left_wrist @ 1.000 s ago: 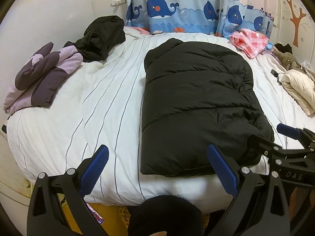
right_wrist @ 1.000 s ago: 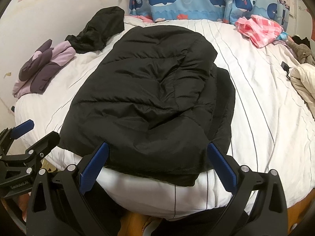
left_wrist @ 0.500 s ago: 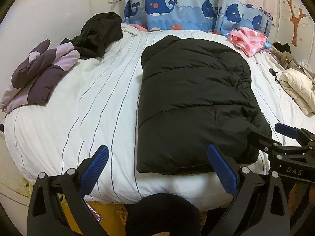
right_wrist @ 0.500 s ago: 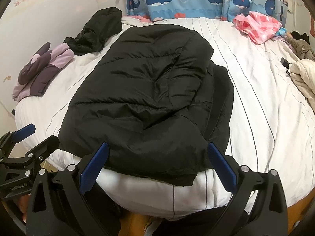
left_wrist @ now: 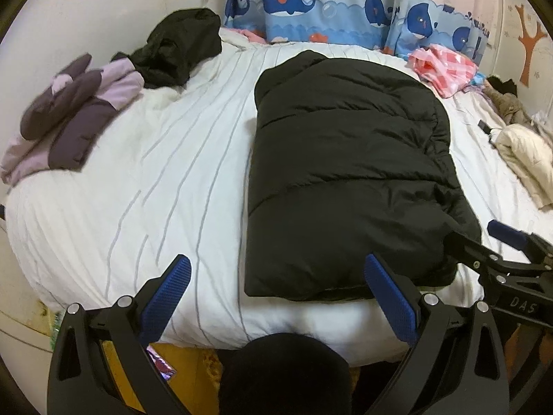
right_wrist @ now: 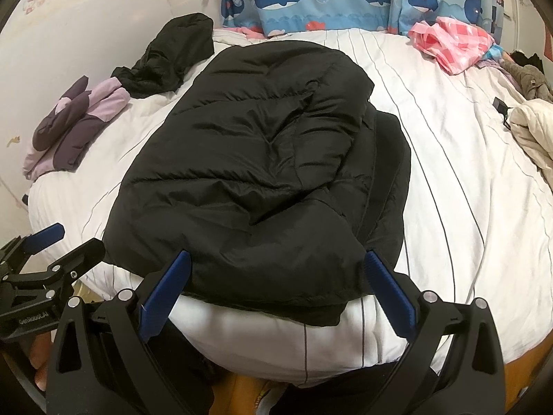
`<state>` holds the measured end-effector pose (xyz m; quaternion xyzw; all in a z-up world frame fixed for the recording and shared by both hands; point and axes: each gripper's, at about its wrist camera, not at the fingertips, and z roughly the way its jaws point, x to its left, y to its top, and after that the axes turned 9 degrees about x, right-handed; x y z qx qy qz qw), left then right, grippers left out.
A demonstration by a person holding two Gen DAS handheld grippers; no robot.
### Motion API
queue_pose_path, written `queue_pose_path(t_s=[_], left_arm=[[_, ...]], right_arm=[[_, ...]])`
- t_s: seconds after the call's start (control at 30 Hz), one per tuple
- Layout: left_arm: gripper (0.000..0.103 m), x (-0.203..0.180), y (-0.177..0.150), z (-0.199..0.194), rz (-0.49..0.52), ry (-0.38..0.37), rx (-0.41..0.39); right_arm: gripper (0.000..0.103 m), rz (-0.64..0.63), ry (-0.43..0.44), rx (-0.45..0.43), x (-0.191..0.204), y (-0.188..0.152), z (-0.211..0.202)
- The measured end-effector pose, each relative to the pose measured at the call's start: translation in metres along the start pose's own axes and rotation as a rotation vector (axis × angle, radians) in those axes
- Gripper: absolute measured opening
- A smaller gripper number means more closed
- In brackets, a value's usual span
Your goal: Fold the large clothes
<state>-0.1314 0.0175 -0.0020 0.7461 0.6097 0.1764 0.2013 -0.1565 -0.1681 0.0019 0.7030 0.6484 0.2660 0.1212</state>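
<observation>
— Left wrist view: what covers the bed?
— White striped bedding; whale curtains hang behind.
— And the black puffer jacket?
— Folded, lying mid-bed.
— Grippers?
— Left gripper and right gripper both spread wide, holding nothing.

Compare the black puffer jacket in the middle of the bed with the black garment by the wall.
The puffer jacket lies folded flat in a neat rectangle; the black garment sits crumpled in a heap. The jacket is mid-bed, close to the near edge; the garment is at the far left, against the purple clothes. The jacket looks far larger and shows quilted seams; the garment shows none. Both are black, and neither tool touches them.
</observation>
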Motion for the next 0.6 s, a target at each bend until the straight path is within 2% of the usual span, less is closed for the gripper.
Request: queue_pose_path(t_s=[0.1,0.27,0.37,0.6], left_arm=[[0.096,0.002,-0.003,-0.006,0.000,-0.032,-0.043],[0.096,-0.003,-0.005,-0.018,0.020,0.073,-0.125],[0.096,-0.006,-0.003,-0.017,0.021,0.128,-0.120],[0.096,-0.007,-0.003,-0.014,0.026,0.126,-0.101]], right_arm=[[0.097,0.004,0.006,0.004,-0.001,-0.001,0.001],[0.097,0.011,0.011,-0.004,-0.002,-0.002,-0.003],[0.097,0.008,0.015,-0.025,-0.002,-0.001,-0.010],[0.097,-0.006,0.009,-0.041,0.004,0.001,-0.018]])
